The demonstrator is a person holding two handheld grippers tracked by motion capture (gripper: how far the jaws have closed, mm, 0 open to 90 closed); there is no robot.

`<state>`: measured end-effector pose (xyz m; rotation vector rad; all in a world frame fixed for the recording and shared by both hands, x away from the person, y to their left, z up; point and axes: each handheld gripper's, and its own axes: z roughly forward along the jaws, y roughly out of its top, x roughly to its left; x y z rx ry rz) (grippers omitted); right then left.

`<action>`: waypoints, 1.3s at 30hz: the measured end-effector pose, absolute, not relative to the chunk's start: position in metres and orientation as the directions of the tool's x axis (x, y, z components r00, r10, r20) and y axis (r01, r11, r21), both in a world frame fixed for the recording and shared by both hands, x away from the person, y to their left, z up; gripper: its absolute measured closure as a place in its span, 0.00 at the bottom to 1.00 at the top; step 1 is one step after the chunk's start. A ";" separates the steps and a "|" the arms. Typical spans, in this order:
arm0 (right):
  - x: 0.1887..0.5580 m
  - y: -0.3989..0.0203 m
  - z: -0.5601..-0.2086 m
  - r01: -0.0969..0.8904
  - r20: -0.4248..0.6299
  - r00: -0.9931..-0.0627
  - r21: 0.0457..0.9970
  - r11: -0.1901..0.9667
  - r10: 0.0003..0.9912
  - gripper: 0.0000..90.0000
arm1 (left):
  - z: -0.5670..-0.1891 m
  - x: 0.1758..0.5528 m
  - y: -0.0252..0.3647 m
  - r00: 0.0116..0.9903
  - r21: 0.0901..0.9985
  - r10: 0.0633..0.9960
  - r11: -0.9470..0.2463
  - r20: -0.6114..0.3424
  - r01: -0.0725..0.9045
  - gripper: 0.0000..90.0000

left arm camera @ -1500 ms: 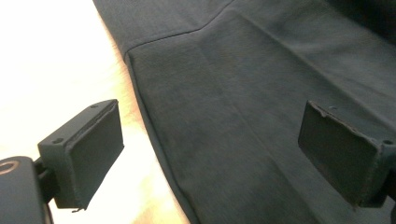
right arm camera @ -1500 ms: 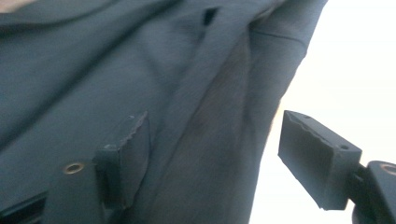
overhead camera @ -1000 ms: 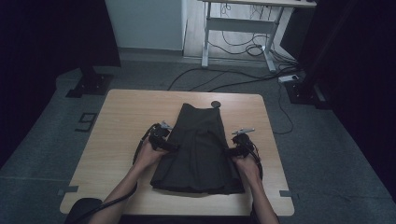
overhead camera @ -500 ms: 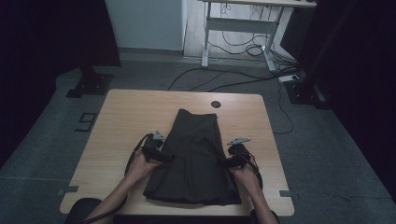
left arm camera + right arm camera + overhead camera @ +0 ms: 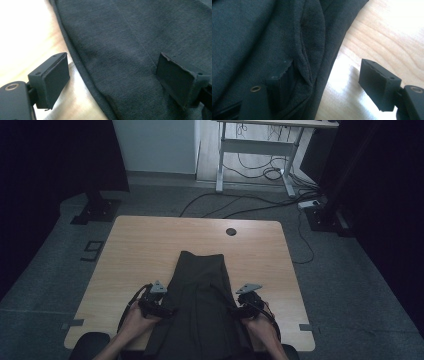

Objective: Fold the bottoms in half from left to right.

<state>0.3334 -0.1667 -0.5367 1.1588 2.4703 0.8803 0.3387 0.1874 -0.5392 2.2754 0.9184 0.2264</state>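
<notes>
— Dark cloth, folded long and narrow, is what we have on the wooden table. Where do we say it lies?

— Take the small round hole in the table top as our mark. The cloth's narrow end sits just short of that hole, slightly to its left, and the cloth widens as it runs toward the near edge, where its broad end hangs over.

— And our left gripper?

— We see it at the cloth's left edge, on the near half, well apart from the hole. In the left gripper view its jaws stand wide; they have just been closing a little. One pad is over bare wood and the other over the fabric, with the cloth's hem running between them. Neither pad presses on anything that we can see.

— The right gripper?

— It mirrors the left, at the cloth's right edge, again well back from the hole. Its jaws have also just been closing, yet a clear gap remains. In the right gripper view one finger lies against a raised fold of fabric, while the other stands over the wood, apart from the cloth. We see no pinch there.

— So both straddle an edge?

— Yes, each with one jaw on the cloth side and one on the table side.
</notes>
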 end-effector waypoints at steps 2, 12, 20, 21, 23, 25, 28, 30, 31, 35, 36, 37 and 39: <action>0.334 -0.168 -0.535 0.618 0.027 -0.634 0.618 0.486 0.773 0.29 | -0.537 0.340 0.188 0.748 0.640 0.659 -0.541 -0.080 0.546 0.12; 0.357 -0.165 -0.501 0.588 0.050 -0.638 0.677 0.444 0.769 0.25 | -0.495 0.389 0.196 0.716 0.709 0.696 -0.483 -0.045 0.514 0.13; 0.415 -0.134 -0.481 0.575 0.042 -0.626 0.699 0.425 0.779 0.25 | -0.482 0.443 0.187 0.677 0.715 0.736 -0.455 -0.034 0.531 0.15; 0.422 -0.130 -0.481 0.578 0.037 -0.622 0.695 0.427 0.782 0.25 | -0.482 0.448 0.185 0.674 0.715 0.738 -0.451 -0.038 0.534 0.16; 0.435 -0.122 -0.482 0.587 0.032 -0.609 0.690 0.424 0.792 0.25 | -0.485 0.457 0.179 0.668 0.712 0.742 -0.444 -0.048 0.544 0.16; 0.447 -0.115 -0.485 0.598 0.032 -0.599 0.683 0.420 0.800 0.25 | -0.489 0.465 0.173 0.668 0.702 0.744 -0.457 -0.035 0.546 0.16; 0.462 -0.107 -0.491 0.616 0.035 -0.582 0.671 0.412 0.813 0.25 | -0.498 0.476 0.168 0.650 0.681 0.760 -0.468 -0.015 0.563 0.16; 0.466 -0.106 -0.495 0.622 0.029 -0.574 0.665 0.413 0.818 0.25 | -0.502 0.479 0.168 0.641 0.676 0.767 -0.464 -0.016 0.573 0.16; 0.474 -0.106 -0.501 0.637 0.024 -0.561 0.651 0.413 0.827 0.25 | -0.510 0.485 0.169 0.622 0.665 0.783 -0.460 -0.009 0.588 0.16; 0.485 -0.111 -0.515 0.659 0.028 -0.534 0.640 0.395 0.845 0.26 | -0.524 0.494 0.174 0.586 0.650 0.810 -0.437 -0.015 0.621 0.17; 0.486 -0.112 -0.518 0.663 0.022 -0.526 0.637 0.393 0.850 0.26 | -0.527 0.496 0.175 0.581 0.645 0.814 -0.432 -0.023 0.630 0.18; 0.487 -0.114 -0.521 0.663 0.009 -0.522 0.633 0.399 0.853 0.27 | -0.530 0.497 0.175 0.578 0.640 0.816 -0.431 -0.025 0.636 0.18; 0.489 -0.116 -0.528 0.663 -0.011 -0.521 0.624 0.413 0.854 0.27 | -0.535 0.498 0.175 0.581 0.629 0.814 -0.442 -0.018 0.639 0.17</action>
